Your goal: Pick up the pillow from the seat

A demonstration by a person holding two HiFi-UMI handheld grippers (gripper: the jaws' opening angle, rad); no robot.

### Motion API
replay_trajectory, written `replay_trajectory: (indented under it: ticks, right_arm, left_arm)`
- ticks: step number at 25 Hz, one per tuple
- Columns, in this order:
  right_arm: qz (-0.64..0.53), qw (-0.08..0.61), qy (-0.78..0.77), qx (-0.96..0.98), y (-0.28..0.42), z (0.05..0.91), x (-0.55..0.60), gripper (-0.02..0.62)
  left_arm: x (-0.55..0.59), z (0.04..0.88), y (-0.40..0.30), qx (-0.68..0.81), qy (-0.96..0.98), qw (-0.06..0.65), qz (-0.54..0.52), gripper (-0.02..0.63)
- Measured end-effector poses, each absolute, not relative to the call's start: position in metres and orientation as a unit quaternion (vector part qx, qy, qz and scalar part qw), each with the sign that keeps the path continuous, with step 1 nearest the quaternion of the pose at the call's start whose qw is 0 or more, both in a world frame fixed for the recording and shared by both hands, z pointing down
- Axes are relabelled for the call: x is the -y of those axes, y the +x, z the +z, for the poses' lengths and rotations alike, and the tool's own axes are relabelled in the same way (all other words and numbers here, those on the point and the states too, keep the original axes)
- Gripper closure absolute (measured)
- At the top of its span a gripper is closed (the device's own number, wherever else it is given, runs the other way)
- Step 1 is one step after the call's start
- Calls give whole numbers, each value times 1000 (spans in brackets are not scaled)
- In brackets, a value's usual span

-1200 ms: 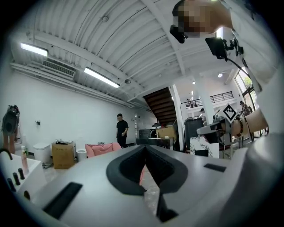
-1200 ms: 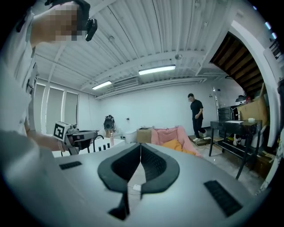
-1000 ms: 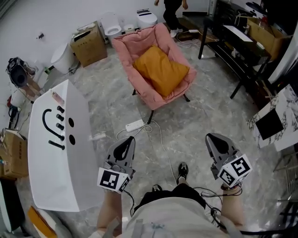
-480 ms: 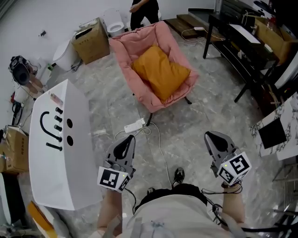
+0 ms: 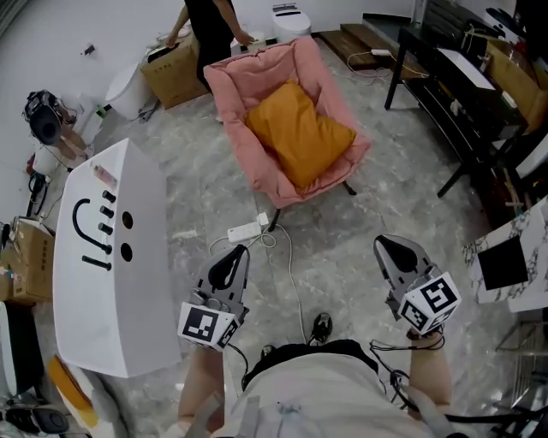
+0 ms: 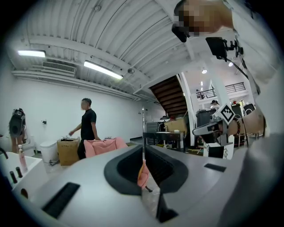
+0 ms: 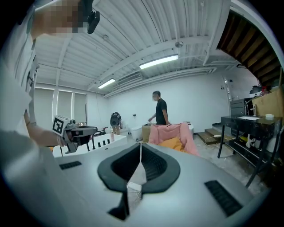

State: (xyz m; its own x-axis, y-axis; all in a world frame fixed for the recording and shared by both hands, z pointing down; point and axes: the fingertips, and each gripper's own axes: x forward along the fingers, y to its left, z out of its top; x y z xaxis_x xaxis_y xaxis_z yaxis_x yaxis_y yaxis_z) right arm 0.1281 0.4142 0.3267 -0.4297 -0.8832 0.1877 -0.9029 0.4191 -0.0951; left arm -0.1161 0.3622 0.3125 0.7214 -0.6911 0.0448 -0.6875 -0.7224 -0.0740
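Grey-shelled and empty, the left gripper [image 5: 233,257] and the right gripper [image 5: 390,250] ride out in front of the walker, each claw pinched fully together with nothing between the jaws. Both have travelled forward over the last second, and the head view shows it: the pink padded chair [image 5: 242,128] now sits nearer than it did. So the approach is on, but the reach is not; by the look of it, the claws must open before any grab.

Just ahead of the feet, a white power strip [image 5: 247,231] and its looping cable lie on the grey marbled floor [image 5: 351,231], right by the chair's front leg, a likely trip point. A white rounded counter with black fittings [image 5: 103,291] hems the left side and a black metal rack [image 5: 462,85] the right, with a clear lane between.

Beyond, the orange square pillow [image 5: 298,137] lies in the seat, ringed by the raised padded rim. Behind the chair, a bystander in black [image 5: 205,21] has shifted across to the brown cardboard box [image 5: 169,73].
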Motion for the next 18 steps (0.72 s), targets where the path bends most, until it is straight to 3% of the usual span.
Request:
replay_trajectory:
  ticks: [8, 14, 16, 18]
  right_arm:
    - [100, 55, 518, 848, 150, 340, -397, 578]
    - [107, 46, 510, 852, 171, 343, -390, 571]
    - [108, 46, 509, 853, 178, 345, -386, 543]
    - [113, 45, 507, 853, 186, 348, -381, 448]
  left_arm:
    - [-348, 318, -92, -382, -923, 24, -43, 597]
    - [-340, 322, -67, -384, -922, 22, -53, 529]
    - [-336, 324, -63, -388, -920, 17, -50, 514]
    - [-333, 326, -55, -385, -922, 5, -48, 500]
